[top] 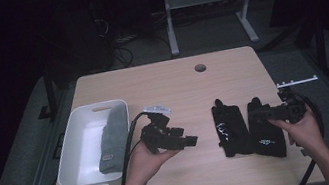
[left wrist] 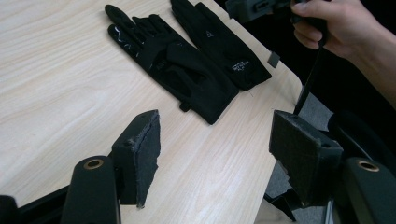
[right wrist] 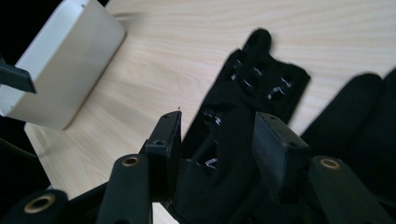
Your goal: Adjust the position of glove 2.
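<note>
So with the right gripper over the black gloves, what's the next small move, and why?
Probably lower the right gripper a little further and close on the left glove: its jaws stand open astride that glove's cuff end, pads not yet pressing it, and a grey item already lies in the white bin.

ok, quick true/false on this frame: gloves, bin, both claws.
1. Two black gloves lie side by side on the table. True.
2. The white bin is empty. False: a grey cloth item lies in it.
3. The left claw holds a glove. False: its jaws stand open with nothing between them.
4. The right claw hangs over a glove with open jaws. True.
5. The bin sits right of the gloves in the high view. False: left.
</note>
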{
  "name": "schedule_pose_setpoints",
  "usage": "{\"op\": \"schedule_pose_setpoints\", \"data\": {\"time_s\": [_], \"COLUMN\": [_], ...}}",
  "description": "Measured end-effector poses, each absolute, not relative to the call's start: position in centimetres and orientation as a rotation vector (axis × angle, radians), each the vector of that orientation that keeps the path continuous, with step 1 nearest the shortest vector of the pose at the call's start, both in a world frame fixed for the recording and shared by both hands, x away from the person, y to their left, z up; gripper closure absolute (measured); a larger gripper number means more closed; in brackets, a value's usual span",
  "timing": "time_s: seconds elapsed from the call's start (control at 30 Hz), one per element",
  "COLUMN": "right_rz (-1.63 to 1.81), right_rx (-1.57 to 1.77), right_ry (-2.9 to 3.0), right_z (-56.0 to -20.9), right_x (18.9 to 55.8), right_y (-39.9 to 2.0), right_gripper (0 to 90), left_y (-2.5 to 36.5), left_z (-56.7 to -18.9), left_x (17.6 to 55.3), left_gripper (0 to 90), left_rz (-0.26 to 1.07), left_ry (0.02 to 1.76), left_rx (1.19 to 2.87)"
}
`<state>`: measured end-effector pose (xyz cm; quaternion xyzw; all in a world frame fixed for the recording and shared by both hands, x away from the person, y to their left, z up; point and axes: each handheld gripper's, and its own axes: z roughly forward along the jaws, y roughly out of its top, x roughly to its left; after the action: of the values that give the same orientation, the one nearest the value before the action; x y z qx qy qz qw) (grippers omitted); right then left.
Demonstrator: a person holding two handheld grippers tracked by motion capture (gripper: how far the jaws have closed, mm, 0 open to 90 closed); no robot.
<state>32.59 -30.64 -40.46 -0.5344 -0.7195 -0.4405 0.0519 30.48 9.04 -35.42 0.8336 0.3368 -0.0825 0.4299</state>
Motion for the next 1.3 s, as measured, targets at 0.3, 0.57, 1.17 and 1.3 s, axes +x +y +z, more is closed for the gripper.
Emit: {"op": "schedule_pose_setpoints", "data": {"time_s": [0.3, 0.57, 1.17, 1.3], "right_rz": [-1.305, -1.272, -1.104, -1.079], "right_rx": [-1.653, -1.674, -1.830, -1.844], "right_ry": [-2.186, -2.235, -2.426, -2.482], "right_z": [-41.9, -42.7, -43.8, -44.2], "right_x": [32.2, 31.7, 31.8, 31.9], "right_y": [-31.5, -32.0, -33.3, -33.1], "right_gripper": [51.8, 51.8, 50.7, 50.0], "left_y": [8.6, 7.9, 7.1, 7.1], "left_z": [-35.6, -35.9, -36.4, -36.6], "left_x": [30.5, 30.4, 30.5, 30.3], "left_gripper": [33.5, 33.2, 32.1, 31.8], "left_rz": [-0.215, -0.223, -0.241, -0.245], "left_ry": [0.841, 0.828, 0.813, 0.813], "left_rx": [2.076, 2.086, 2.100, 2.100]}}
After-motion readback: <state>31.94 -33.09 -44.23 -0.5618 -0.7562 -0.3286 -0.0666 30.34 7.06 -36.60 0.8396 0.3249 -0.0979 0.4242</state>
